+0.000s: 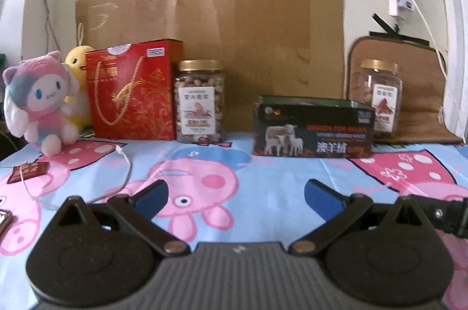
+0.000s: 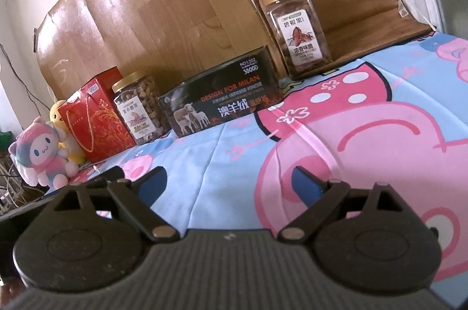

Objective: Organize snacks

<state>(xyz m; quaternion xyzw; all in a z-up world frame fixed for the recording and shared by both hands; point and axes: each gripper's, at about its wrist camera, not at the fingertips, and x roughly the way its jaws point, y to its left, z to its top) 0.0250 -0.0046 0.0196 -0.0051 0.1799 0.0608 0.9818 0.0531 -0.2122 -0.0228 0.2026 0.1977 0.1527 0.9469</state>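
A row of snacks stands along the back of a table covered in a blue cloth with pink cartoon pigs. From left to right there are a red gift box with a cord handle, a gold-lidded jar of nuts, a dark box printed with sheep, and a second gold-lidded jar on a brown mat. The right wrist view shows the same red box, nut jar, dark box and far jar. My left gripper and right gripper are both open and empty, well short of the row.
A pink plush toy and a yellow one sit left of the red box. A small dark red sachet and a white cable lie on the cloth at the left. A wood-pattern board leans on the wall behind.
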